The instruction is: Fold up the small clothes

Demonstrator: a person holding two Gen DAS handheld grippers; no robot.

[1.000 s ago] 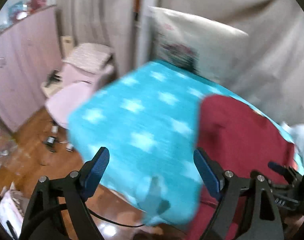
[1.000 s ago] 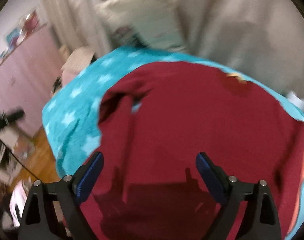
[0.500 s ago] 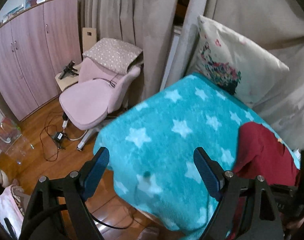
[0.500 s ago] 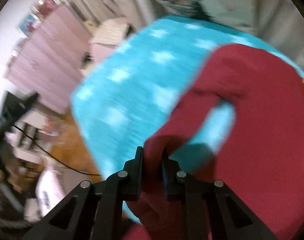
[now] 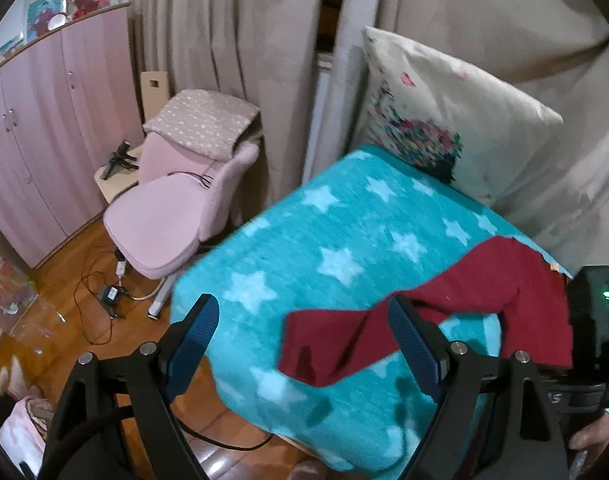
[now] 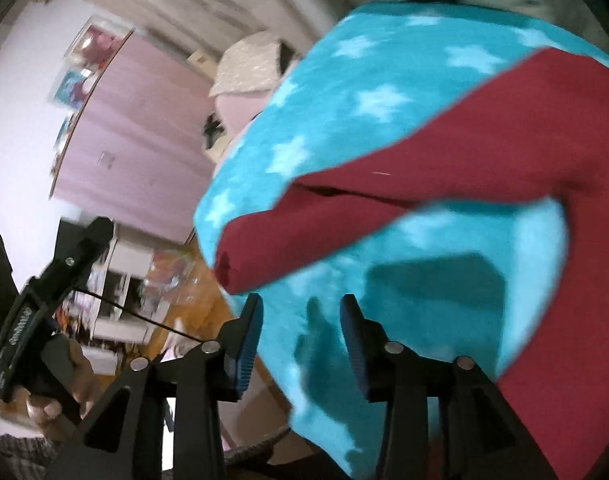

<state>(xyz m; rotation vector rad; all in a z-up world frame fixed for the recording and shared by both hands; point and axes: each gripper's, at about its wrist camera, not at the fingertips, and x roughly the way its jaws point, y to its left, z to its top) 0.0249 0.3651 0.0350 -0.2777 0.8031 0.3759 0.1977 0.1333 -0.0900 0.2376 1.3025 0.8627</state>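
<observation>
Teal star blanket [image 5: 344, 240]; red sleeve [image 6: 344, 216] ahead of emptied, just-opening right gripper [image 6: 300, 336]; left gripper [image 5: 300, 344] wide, empty. Sleeve could slide off the edge.

A bedroom in a home is showing here: a star-patterned blanket [image 5: 324, 248] is covering the bed, and a floral pillow [image 5: 444, 128] is leaning against long curtains [image 5: 232, 28]. A pink wardrobe [image 5: 36, 128] is standing along the wall (framed pictures are sitting on top), and a pink chair [image 5: 164, 216] is standing on the wood floor [image 5: 64, 292] among cables.
</observation>
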